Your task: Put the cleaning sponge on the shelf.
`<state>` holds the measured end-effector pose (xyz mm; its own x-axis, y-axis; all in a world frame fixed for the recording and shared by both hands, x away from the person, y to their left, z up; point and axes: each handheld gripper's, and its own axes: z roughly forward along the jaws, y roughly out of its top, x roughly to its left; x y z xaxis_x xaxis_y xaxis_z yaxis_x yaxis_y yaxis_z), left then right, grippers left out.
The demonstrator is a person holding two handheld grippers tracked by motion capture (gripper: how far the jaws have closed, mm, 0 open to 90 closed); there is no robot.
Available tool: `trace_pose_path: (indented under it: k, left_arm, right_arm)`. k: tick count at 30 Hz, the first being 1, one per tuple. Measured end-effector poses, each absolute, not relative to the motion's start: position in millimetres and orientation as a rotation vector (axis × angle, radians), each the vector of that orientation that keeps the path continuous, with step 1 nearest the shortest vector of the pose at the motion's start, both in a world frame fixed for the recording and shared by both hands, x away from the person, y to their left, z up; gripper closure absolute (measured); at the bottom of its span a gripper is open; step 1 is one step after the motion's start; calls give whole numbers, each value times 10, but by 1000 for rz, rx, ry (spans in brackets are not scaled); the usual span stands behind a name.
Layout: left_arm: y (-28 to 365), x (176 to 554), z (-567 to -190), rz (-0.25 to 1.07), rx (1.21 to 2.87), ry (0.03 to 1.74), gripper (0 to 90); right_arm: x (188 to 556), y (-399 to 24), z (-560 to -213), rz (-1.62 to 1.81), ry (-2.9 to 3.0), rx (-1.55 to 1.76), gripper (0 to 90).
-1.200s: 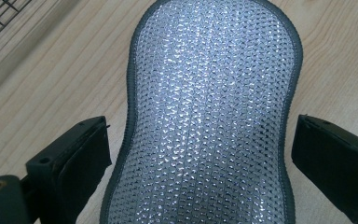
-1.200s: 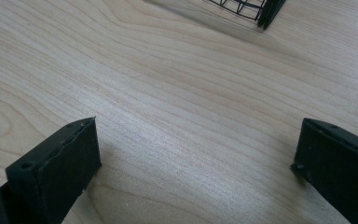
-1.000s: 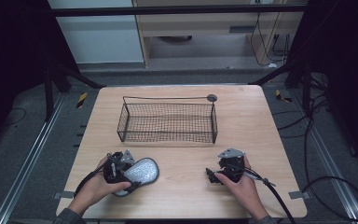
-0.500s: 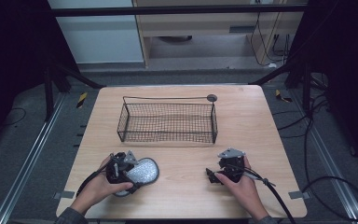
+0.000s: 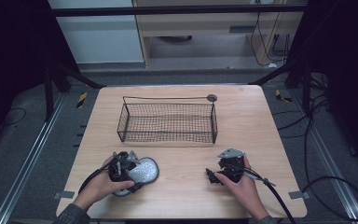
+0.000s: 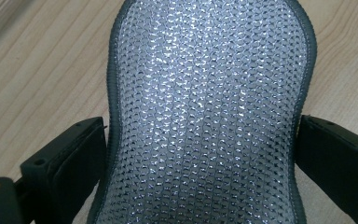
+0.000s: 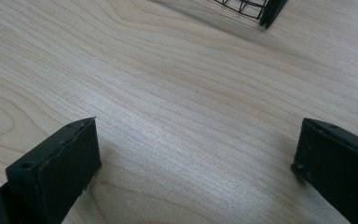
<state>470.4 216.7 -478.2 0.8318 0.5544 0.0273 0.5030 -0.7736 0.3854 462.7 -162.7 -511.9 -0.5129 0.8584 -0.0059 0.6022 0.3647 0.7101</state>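
Observation:
A silver glittering mesh pad (image 5: 143, 171) with a dark grey rim lies on the wooden table (image 5: 261, 126) at the front left. My left gripper (image 5: 131, 173) is at it, held in a hand. In the left gripper view the pad (image 6: 209, 107) runs between the two black jaws, which stand wide apart at its narrow waist, right beside its edges. My right gripper (image 5: 211, 176) rests low over the table at the front right, open, with bare wood between its jaws (image 7: 196, 144).
A black wire basket (image 5: 168, 128) with nothing in it stands in the middle of the table, beyond both grippers. Its near corner (image 7: 256, 9) shows at the top of the right gripper view. Cables trail from both grippers toward the front edge.

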Motion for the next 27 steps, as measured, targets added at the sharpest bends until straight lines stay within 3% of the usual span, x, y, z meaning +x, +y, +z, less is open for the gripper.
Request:
trace_pose_path:
  k: [27]
  left_arm:
    - [2184, 4676, -4634, 240, 2641, 778, 88]
  right_arm:
    - [4626, -1629, -5119, 935, 2257, 1271, 4]
